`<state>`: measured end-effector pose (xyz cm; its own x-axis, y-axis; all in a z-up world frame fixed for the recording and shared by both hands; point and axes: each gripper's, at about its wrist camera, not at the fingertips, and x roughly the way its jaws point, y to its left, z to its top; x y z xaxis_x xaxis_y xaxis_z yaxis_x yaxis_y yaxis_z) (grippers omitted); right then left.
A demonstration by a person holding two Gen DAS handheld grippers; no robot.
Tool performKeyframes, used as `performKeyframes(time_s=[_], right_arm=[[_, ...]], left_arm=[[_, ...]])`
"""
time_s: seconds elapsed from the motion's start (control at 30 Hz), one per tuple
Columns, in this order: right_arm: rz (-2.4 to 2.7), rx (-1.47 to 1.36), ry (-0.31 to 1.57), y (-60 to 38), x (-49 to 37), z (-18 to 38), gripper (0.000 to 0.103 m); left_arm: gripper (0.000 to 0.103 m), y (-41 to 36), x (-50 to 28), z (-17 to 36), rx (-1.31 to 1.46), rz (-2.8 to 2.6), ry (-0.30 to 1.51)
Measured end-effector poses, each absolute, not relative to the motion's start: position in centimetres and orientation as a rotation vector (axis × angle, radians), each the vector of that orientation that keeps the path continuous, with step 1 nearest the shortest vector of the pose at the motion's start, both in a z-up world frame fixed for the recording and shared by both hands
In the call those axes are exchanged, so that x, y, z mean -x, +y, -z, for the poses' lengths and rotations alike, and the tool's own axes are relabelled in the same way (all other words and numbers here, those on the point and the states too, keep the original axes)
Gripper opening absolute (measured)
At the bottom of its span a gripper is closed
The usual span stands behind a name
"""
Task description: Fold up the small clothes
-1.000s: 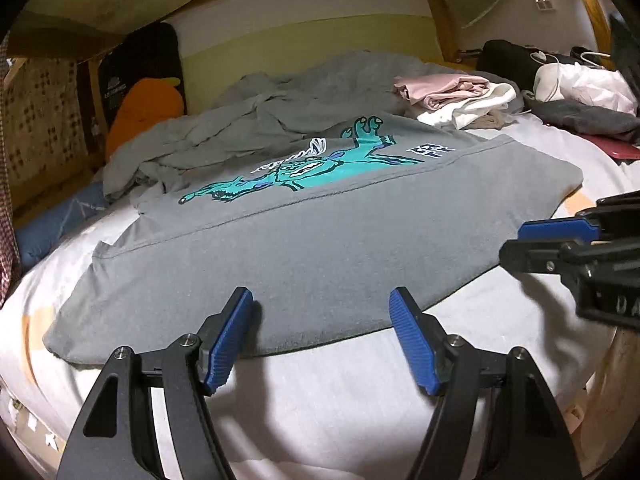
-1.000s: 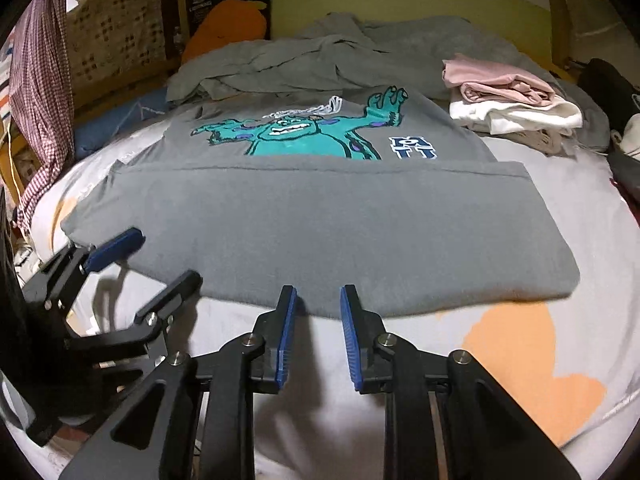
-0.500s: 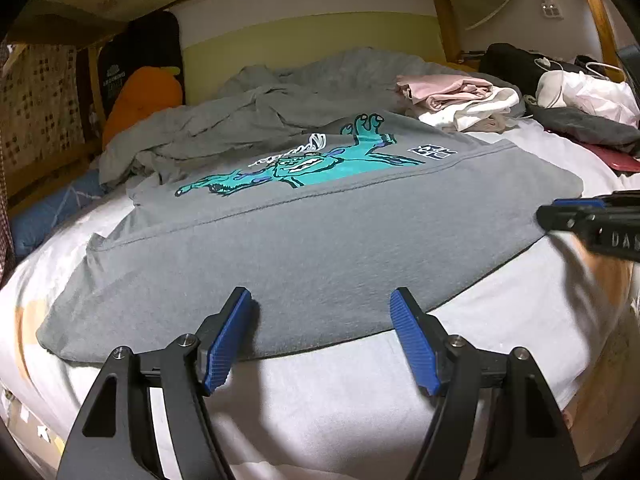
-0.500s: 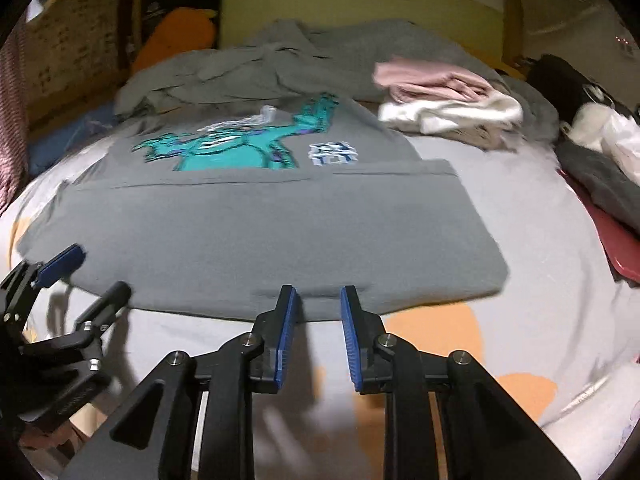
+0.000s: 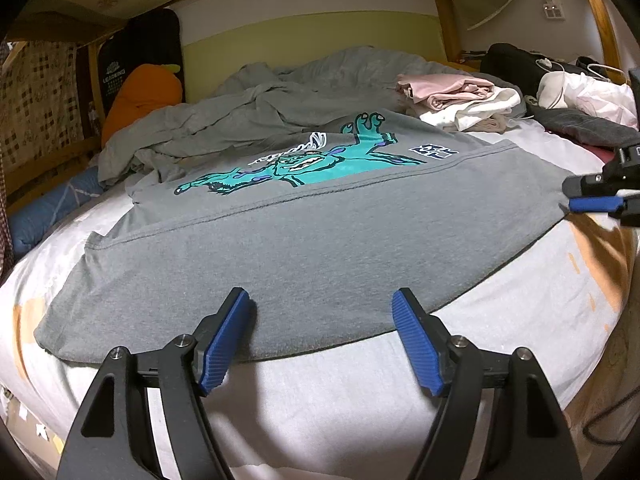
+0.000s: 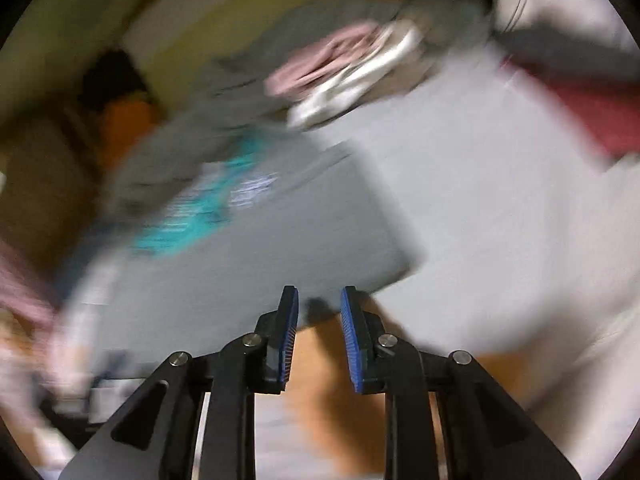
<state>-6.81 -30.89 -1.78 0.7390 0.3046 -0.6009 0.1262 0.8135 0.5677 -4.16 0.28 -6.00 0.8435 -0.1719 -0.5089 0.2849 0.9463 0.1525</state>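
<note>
A grey T-shirt (image 5: 320, 232) with a teal monster print lies flat on the bed (image 5: 340, 392), its lower part folded up over the front. The left claw (image 5: 322, 336) hovers at the near folded edge, its jaws opening and wide apart, nothing between them. The right claw (image 6: 319, 336) sits at the shirt's right corner, jaws narrowly parted and empty; its view is badly blurred. A stack of folded pink and white clothes (image 5: 460, 100) rests beyond the shirt.
</note>
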Motion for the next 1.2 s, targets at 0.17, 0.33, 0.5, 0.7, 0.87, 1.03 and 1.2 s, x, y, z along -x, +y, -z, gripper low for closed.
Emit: performKeyframes(time_s=[0.17, 0.33, 0.5, 0.7, 0.87, 1.03, 1.2], right_arm=[[-0.071, -0.72, 0.776, -32.1, 6.7, 3.0, 0.028], [-0.082, -0.771, 0.772, -32.6, 6.8, 3.3, 0.03], [-0.069, -0.798, 0.745, -32.8, 6.0, 3.5, 0.033], [-0.025, -0.837, 0.717, -33.7, 5.2, 3.4, 0.033], [-0.014, -0.791, 0.718, -33.2, 5.4, 3.1, 0.033], [-0.021, -0.88, 0.698, -34.6, 6.0, 3.6, 0.033], [-0.009, -0.835, 0.705, -34.5, 6.0, 3.5, 0.031]], left_arm=[[0.076, 0.5, 3.9, 5.9, -0.22, 0.244, 0.516], [0.076, 0.5, 4.0, 5.8, -0.233, 0.237, 0.507], [0.073, 0.5, 5.8, 4.1, -0.203, 0.284, 0.482], [0.074, 5.1, 7.3, 0.7, 0.132, 0.252, 0.571], [0.072, 12.2, 4.5, 1.5, 0.374, 0.043, 0.673], [0.061, 18.9, 3.4, 5.0, 0.711, -0.107, 0.752], [0.037, 21.5, 2.6, 5.4, 0.826, -0.133, 0.735]])
